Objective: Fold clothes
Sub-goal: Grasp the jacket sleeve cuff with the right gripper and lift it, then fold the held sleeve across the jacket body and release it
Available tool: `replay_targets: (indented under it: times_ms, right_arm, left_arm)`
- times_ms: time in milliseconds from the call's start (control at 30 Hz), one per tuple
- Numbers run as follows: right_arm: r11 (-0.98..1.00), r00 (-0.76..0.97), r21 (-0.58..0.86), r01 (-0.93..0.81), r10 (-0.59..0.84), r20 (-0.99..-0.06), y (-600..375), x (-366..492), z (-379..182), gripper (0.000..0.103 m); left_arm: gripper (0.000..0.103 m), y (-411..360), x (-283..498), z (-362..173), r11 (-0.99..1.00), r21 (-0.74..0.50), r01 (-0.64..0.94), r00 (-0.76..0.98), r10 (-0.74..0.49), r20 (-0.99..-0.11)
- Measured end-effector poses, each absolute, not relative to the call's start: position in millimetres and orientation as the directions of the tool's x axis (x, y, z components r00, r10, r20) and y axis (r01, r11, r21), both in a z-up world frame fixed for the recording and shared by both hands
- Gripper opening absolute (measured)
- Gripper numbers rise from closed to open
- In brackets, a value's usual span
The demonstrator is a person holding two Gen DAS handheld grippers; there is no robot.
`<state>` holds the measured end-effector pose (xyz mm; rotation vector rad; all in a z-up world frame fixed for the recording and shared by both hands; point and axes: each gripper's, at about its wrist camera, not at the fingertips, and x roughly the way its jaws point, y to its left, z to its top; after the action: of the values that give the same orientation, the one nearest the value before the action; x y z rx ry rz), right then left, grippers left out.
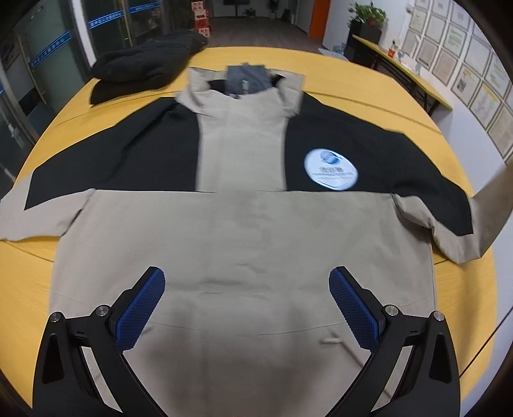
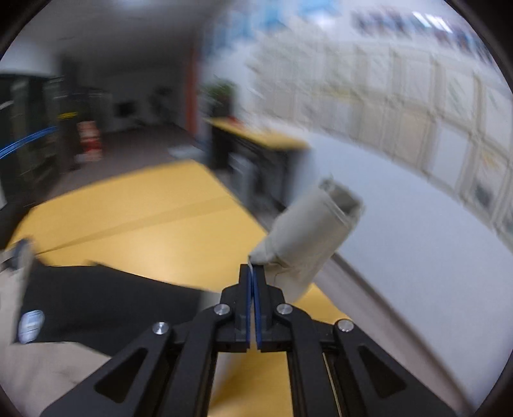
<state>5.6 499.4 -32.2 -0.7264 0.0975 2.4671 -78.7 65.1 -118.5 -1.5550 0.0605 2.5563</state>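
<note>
A beige and black jacket (image 1: 243, 224) lies front up on the yellow table (image 1: 25, 288), collar at the far side, with a round white logo (image 1: 331, 170) on its right chest. My left gripper (image 1: 247, 298) is open and empty, hovering over the jacket's lower hem. My right gripper (image 2: 253, 272) is shut on the jacket's right sleeve (image 2: 314, 237) near the beige cuff and holds it lifted above the table edge. The lifted sleeve also shows in the left wrist view (image 1: 490, 208). The right wrist view is blurred.
A black garment (image 1: 144, 67) lies bunched at the table's far left. A long yellow side table (image 1: 404, 73) with a potted plant (image 1: 368, 19) stands along the right wall. The table's right edge (image 2: 256, 221) runs close to the lifted sleeve.
</note>
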Motion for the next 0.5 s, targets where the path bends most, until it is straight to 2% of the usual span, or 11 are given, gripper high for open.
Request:
replay_targets:
  times_ms: [100, 233, 367, 500]
  right_arm:
    - [-0.941, -0.813, -0.109, -0.321, 0.333, -0.477, 386, -35, -9, 0.001]
    - [-0.993, -0.863, -0.097, -0.061, 0.102, -0.496, 240, -76, -12, 0.001]
    - [-0.986, -0.828, -0.079, 0.147, -0.079, -0.556, 106, -114, -53, 0.001]
    - [-0.957, -0.73, -0.089, 0.275, -0.148, -0.667, 10, -130, -118, 0.001]
  left_arm:
    - [0.103, 31, -77, -111, -0.988, -0.066, -0.137, -0.47, 0.123, -0.874]
    - [0.103, -26, -74, -107, -0.99, -0.018, -0.137, -0.499, 0.084, -0.863]
    - [0.103, -100, -70, -116, -0.997, 0.003, -0.078, -0.497, 0.036, -0.867]
    - [0.103, -176, -63, -129, -1.0, 0.002, -0.001, -0.481, -0.001, -0.877]
